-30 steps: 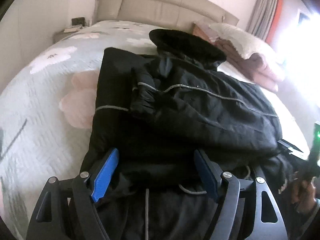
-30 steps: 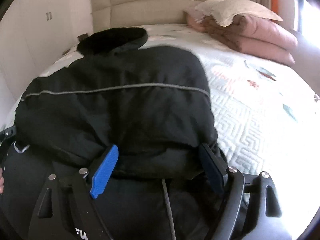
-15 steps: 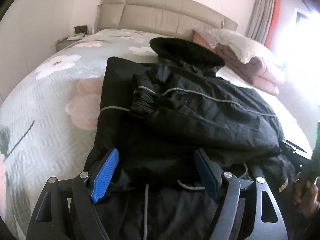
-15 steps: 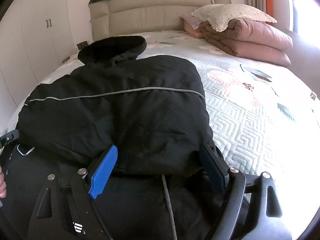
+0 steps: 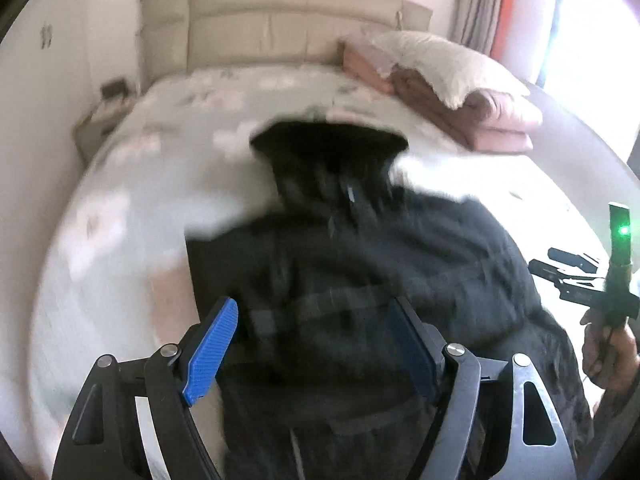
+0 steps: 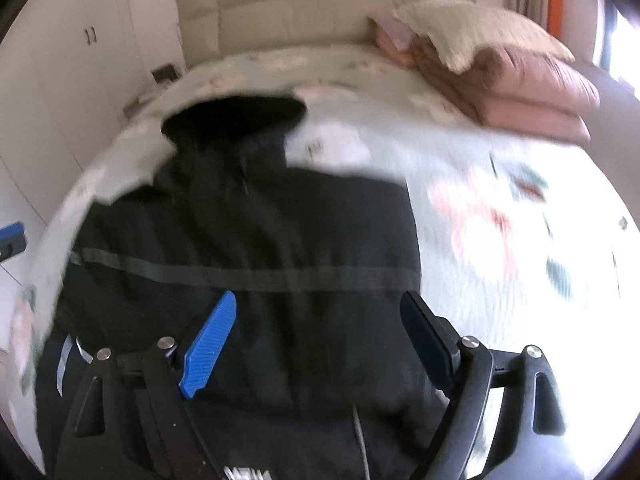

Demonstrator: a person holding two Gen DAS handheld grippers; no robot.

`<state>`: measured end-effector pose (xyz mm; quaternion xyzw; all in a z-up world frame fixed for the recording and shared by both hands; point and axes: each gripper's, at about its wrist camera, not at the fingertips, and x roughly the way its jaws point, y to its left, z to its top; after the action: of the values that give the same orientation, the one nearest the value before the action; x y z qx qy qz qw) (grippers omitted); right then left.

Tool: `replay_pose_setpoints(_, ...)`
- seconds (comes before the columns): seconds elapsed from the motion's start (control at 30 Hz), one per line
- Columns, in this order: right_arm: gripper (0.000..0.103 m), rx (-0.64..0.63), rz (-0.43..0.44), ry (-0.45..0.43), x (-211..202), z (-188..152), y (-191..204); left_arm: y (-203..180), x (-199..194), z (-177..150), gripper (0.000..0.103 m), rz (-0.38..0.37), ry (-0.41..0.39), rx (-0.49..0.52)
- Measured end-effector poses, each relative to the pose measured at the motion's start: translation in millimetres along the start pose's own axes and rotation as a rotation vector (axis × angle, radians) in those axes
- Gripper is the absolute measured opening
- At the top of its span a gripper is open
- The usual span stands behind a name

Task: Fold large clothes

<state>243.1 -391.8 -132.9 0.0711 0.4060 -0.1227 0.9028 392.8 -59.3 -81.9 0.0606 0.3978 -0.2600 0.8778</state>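
A large black hooded jacket (image 5: pixel 360 264) lies on the bed, its sleeves folded in over the body and its hood (image 5: pixel 328 144) pointing toward the headboard. My left gripper (image 5: pixel 312 308) hovers open above the jacket's lower half, with nothing between its blue pads. The right wrist view shows the same jacket (image 6: pixel 256 232), a grey stripe running across it. My right gripper (image 6: pixel 320 300) also hangs open over it, holding nothing. In the left wrist view the right gripper (image 5: pixel 568 276) shows at the right edge, carried by a hand (image 5: pixel 608 352). Both views are motion-blurred.
The jacket rests on a pale floral bedspread (image 5: pixel 140 200). Folded pink quilts under a cream pillow (image 5: pixel 460 92) sit at the far right of the bed, below a beige headboard (image 5: pixel 280 20). A nightstand (image 5: pixel 100 120) and white wardrobe (image 6: pixel 80 60) stand on the left.
Both grippers have lifted up and away from the jacket, which now looks smaller and farther below them. The jacket stays folded on the bed. The jaws remain wide.
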Motion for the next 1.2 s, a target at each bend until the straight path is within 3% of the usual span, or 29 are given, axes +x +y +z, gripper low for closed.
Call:
replay_pose_setpoints(0.1,0.087,0.061,0.049,-0.016,20.8,56.9,-1.7,21.1,24.8,54.0,0.079,0.002,-0.015,-0.042)
replay_pose_setpoints(0.27,0.087,0.153,0.126,-0.002,87.4,142.7,-6.9,64.1,110.2,132.1,0.079,-0.046,0.027,-0.186)
replay_pose_setpoints(0.4,0.087,0.141,0.131,0.012,152.8,187.1,-8.4,86.7,186.3,157.7,0.079,-0.102,0.098,-0.263)
replay_pose_setpoints(0.5,0.087,0.12,0.13,0.05,193.3,205.1,-7.5,90.8,233.3,165.6,0.079,-0.092,0.138,-0.261)
replay_pose_setpoints(0.57,0.082,0.119,0.148,0.091,219.9,210.9,-9.7,90.6,258.3,169.1,0.079,-0.078,0.155,-0.243)
replay_pose_setpoints(0.63,0.068,0.096,0.165,0.14,243.7,212.2,-6.5,87.7,277.4,174.1,0.078,-0.063,0.157,-0.222)
replay_pose_setpoints(0.67,0.046,0.078,0.168,0.165,254.0,211.0,-3.3,87.5,285.4,176.5,0.073,-0.048,0.16,-0.21)
replay_pose_setpoints(0.7,0.015,0.06,0.171,0.188,263.2,209.9,-0.6,86.5,295.0,178.3,0.032,-0.011,0.179,-0.183)
replay_pose_setpoints(0.73,0.009,0.044,0.166,0.206,269.2,209.5,2.4,87.6,302.0,179.9,0.009,0.056,0.207,-0.156)
replay_pose_setpoints(0.77,0.009,0.043,0.161,0.193,265.2,210.4,0.7,93.7,303.5,181.3,0.009,0.066,0.225,-0.16)
replay_pose_setpoints(0.87,0.008,0.099,0.253,0.091,227.9,215.0,-18.9,121.4,253.9,179.5,0.008,-0.062,0.093,-0.261)
replay_pose_setpoints(0.93,0.007,0.076,0.269,0.065,215.0,208.3,-17.1,138.1,231.3,169.8,0.008,-0.162,0.073,-0.342)
replay_pose_setpoints(0.97,0.007,0.05,0.252,0.082,218.7,202.9,-10.9,140.3,231.4,163.8,0.008,-0.171,0.084,-0.346)
replay_pose_setpoints(1.07,0.007,-0.019,0.192,0.205,258.4,178.4,3.3,139.5,279.2,133.6,0.008,-0.066,0.231,-0.296)
replay_pose_setpoints(1.13,0.007,-0.014,0.211,0.281,283.5,166.1,2.8,143.9,316.2,111.2,0.009,-0.111,0.33,-0.333)
replay_pose_setpoints(1.2,0.01,-0.002,0.232,0.279,285.1,164.6,0.4,151.0,311.9,107.4,0.009,-0.155,0.279,-0.371)
